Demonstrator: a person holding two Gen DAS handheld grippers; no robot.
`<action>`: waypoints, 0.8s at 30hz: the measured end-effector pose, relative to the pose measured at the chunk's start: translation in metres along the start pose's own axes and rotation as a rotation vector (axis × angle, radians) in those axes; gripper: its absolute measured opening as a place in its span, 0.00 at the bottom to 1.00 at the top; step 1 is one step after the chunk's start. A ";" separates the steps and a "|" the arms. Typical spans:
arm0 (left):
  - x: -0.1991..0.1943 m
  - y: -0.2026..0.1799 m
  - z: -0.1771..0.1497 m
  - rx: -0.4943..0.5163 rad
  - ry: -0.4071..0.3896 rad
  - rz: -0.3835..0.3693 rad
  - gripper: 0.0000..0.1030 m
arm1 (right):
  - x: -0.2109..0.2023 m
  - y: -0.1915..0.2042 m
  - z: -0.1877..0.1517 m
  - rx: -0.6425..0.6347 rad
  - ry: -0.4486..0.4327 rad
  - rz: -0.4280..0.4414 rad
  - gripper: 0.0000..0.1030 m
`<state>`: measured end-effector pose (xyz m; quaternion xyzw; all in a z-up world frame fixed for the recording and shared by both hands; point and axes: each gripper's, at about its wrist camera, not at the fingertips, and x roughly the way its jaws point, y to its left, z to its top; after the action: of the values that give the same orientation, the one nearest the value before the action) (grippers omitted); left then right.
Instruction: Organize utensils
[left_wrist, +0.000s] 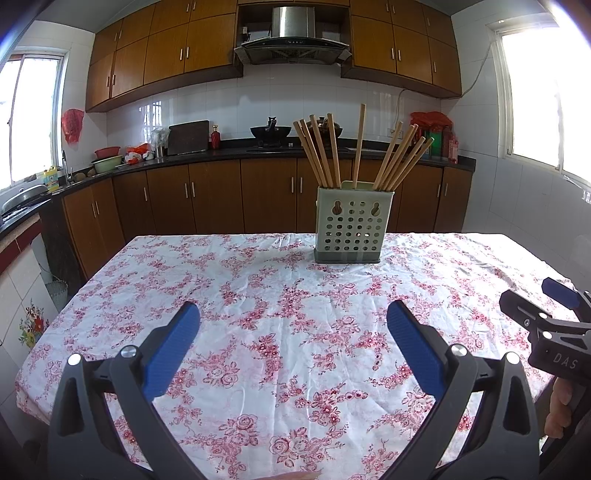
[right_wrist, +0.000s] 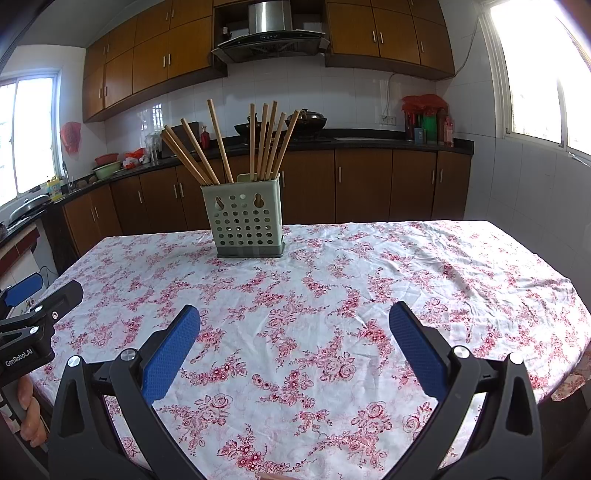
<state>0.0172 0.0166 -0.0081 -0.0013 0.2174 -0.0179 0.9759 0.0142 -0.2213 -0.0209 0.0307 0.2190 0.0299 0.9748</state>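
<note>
Chopsticks (left_wrist: 332, 151) all stand in the perforated holder (left_wrist: 349, 225) on the table (left_wrist: 280, 314), well ahead of both jaws, which gape released and empty; sorting looks finished.

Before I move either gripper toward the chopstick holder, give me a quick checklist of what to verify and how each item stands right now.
1. Left gripper open and empty: ok, blue pads spread wide with nothing between them.
2. Right gripper open and empty: ok, same wide spread.
3. Chopstick holder upright on the tablecloth: ok, it stands flat on its base.
4. Chopsticks inside the holder: ok, all stand in it, fanned left and right, one near upright.
5. Path from grippers to holder free: ok, only bare cloth shows between.
6. Loose utensils left to sort: cannot tell, none lie on the visible cloth.
</note>
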 end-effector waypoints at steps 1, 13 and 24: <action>0.000 0.000 0.000 0.000 0.000 0.001 0.96 | 0.000 0.000 0.000 0.000 0.000 0.000 0.98; 0.000 -0.001 0.000 0.001 0.000 0.003 0.96 | 0.000 0.000 0.000 0.002 0.001 -0.001 0.98; 0.000 0.001 -0.002 -0.001 0.004 0.000 0.96 | 0.000 0.000 0.001 0.002 0.001 0.000 0.98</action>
<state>0.0164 0.0174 -0.0093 -0.0017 0.2196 -0.0177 0.9754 0.0141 -0.2215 -0.0203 0.0316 0.2196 0.0295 0.9746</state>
